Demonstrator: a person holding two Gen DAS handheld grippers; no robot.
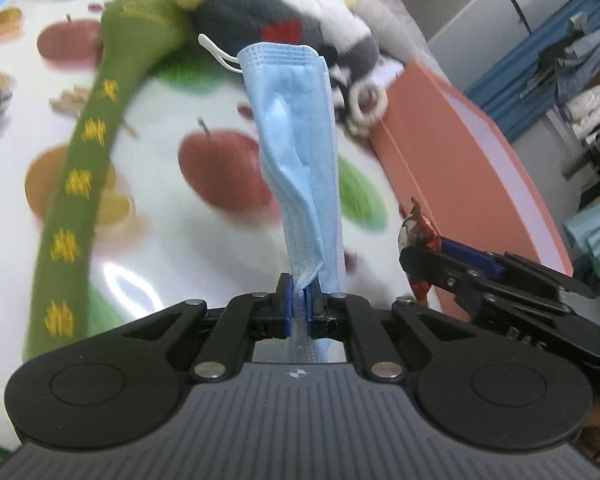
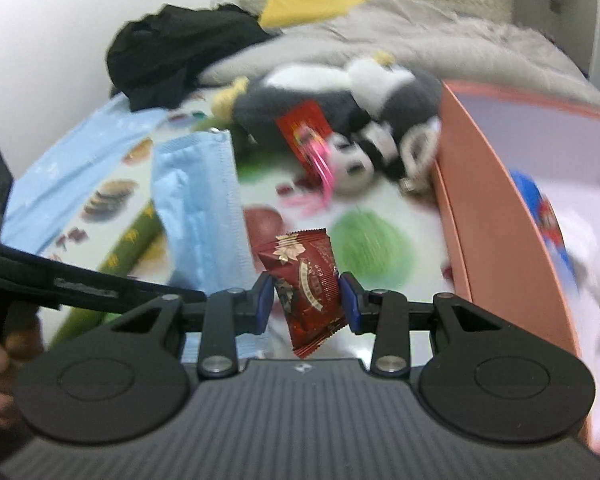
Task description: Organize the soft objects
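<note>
Item 1. Pale blue pleated disposable face mask (image 1: pixel 300 152), folded lengthwise, white ear loop at its far end. Pinched at its near end between the fully closed jaws of the left gripper (image 1: pixel 298 304); it hangs forward, clear of the table. Likely gripped by one end so it can be carried and dropped in whole.

Item 2. Dark red foil snack packet (image 2: pixel 304 280) with printed label. Clamped across its width by the right gripper (image 2: pixel 306 300), jaws at a narrow-to-middling gap set by the packet; held tilted, its lower corner hanging below the pads.

Item 3. Salmon-pink rigid cardboard box (image 2: pixel 480 208), white inside, open-topped, at the table's right edge. Holds a blue and red item, too blurred to name. Judged the receptacle for both held items, as both grippers stand near its left wall.

Item 4. Grey and white plush toy (image 1: pixel 300 12), lying at the table's far edge with a red tag on it; not yet collected.

Item 5. Long green stuffed fabric piece (image 1: pixel 84 184) with yellow embroidered marks, running along the table's left side.

Surface: table under a glossy white oilcloth (image 1: pixel 172 248) printed with apples and other foods.

Room: grey bedding (image 2: pixel 420 32) and a black garment (image 2: pixel 180 48) beyond the far edge; blue shelving with clutter to the right.
</note>
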